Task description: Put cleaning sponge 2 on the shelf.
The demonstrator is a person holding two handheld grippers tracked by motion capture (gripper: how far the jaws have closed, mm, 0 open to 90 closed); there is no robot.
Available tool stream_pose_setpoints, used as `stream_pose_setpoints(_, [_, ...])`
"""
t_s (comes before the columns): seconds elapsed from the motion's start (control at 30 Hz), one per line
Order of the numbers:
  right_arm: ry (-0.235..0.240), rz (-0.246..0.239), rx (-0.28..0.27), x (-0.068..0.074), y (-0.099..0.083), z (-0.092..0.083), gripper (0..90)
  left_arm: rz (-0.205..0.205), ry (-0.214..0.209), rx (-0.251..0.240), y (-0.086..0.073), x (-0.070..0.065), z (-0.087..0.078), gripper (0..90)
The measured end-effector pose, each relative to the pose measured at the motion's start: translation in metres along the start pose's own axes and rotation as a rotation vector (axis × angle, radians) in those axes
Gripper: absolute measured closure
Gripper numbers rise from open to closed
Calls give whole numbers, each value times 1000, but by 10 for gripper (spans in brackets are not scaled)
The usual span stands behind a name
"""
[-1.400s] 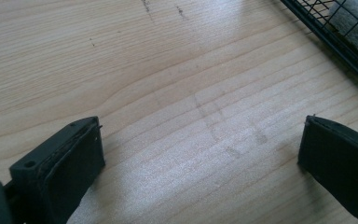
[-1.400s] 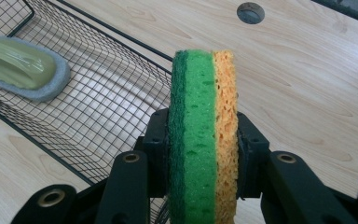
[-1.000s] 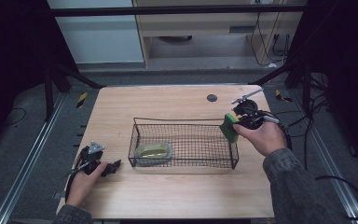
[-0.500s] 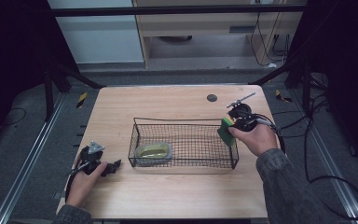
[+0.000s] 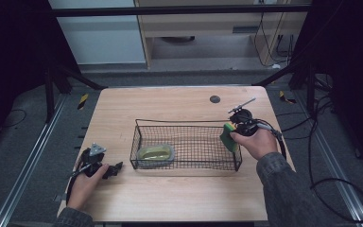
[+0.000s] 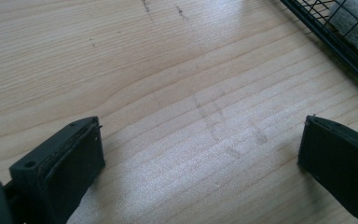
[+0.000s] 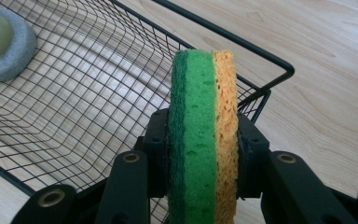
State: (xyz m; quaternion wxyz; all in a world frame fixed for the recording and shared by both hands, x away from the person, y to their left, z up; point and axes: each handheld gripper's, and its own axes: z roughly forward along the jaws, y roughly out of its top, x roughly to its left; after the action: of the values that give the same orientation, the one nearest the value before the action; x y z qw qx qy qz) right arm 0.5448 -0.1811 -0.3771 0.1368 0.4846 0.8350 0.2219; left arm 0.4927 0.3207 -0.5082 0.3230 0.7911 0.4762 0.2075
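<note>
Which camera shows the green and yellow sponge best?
The right gripper view: the sponge is close up, clamped between the right gripper fingers, green and orange layers clear. The high view shows it small at the wire basket edge.

The sponge (image 7: 204, 135) has a dark green scouring face, a bright green middle and an orange-yellow foam side. It stands on edge, squeezed between the right gripper's (image 7: 204, 154) fingers (image 7: 161, 149), green face against one, foam against the other. Its upper part juts past the fingertips, over the wire basket's (image 7: 279, 65) corner.
</note>
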Motion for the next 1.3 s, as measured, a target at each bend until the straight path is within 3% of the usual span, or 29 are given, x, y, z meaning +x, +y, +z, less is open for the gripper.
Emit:
stream_pose_setpoints(0.67, [-13,9,36,2,-4,22,638,1,-1,0,0,0,0,0])
stream_pose_setpoints(1.3, [-13,5,60,6,-2,31,632,1,-2,0,0,0,0,0])
